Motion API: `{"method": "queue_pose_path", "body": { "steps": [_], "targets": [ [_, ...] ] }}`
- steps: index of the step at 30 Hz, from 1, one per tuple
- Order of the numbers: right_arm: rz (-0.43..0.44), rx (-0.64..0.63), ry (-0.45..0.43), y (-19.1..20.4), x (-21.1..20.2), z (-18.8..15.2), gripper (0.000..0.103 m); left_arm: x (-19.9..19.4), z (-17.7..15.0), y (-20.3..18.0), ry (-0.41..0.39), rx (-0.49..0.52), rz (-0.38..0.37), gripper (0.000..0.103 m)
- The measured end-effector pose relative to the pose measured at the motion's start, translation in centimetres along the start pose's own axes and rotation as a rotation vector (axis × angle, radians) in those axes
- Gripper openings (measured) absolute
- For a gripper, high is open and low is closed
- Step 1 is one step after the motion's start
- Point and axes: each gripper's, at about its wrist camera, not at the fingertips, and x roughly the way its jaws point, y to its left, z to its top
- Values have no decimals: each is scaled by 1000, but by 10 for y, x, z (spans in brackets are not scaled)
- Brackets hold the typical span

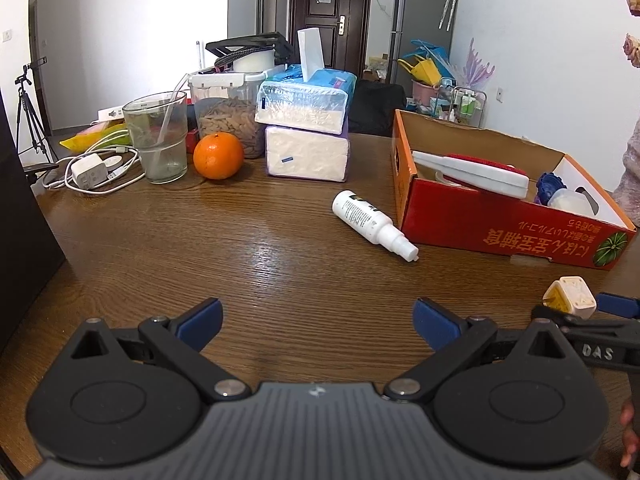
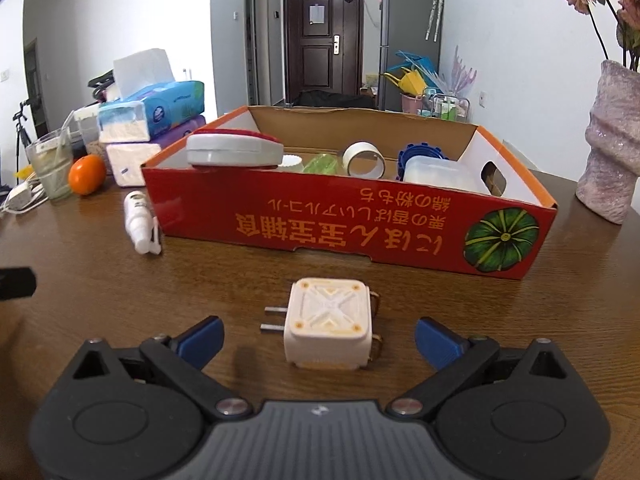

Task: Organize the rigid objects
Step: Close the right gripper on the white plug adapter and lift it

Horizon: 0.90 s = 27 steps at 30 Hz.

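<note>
We're at a dark wood-grain table (image 2: pixel 100 280) in a white-walled room w/ a dark panelled door (image 2: pixel 322 36) at the far end and a grey fridge (image 2: pixel 408 36) beside it. On the left of the table we see stacked tissue packs (image 1: pixel 306 136), an orange (image 1: pixel 218 155), a glass w/ a straw (image 1: pixel 158 138) and a white charger w/ cables (image 1: pixel 90 172). A glittery vase (image 2: pixel 612 144) stands at the right edge.

The red cardboard box (image 2: pixel 352 224) sits mid-table, open on top; inside we make out a tape roll (image 2: pixel 363 159), a clear plastic container (image 2: pixel 440 174) and a white-and-red device (image 2: pixel 234 150) resting on its left rim. A white spray bottle (image 1: pixel 372 224) lies on its side just left of the box, apart from it.

The white plug adapter (image 2: pixel 327 326) lies on the table in front of the box, prongs pointing left. Our right gripper (image 2: pixel 318 340) is spread wide w/ the adapter between the blue fingers (image 2: pixel 438 340), clear gaps both sides, nothing gripped.

Our left gripper (image 1: pixel 318 322) is also spread wide and empty over bare wood, w/ the spray bottle well ahead of it.
</note>
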Motion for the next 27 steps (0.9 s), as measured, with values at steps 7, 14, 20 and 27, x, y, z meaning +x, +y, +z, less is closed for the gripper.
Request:
{"method": "queue_pose_path", "body": {
  "steps": [7, 14, 20, 27],
  "targets": [
    [-25, 38, -5, -2, 15, 4, 66, 2, -2, -2, 1, 9, 3, 103],
    [-19, 51, -54, -6, 10, -1, 65, 5, -5, -3, 4, 18, 12, 103],
    [-35, 79, -105, -15, -1, -4, 65, 8, -6, -3, 4, 21, 9, 103],
    [-43, 99, -128, -29, -12, -9, 59, 14, 1, -1, -7, 36, -11, 103]
  ]
}}
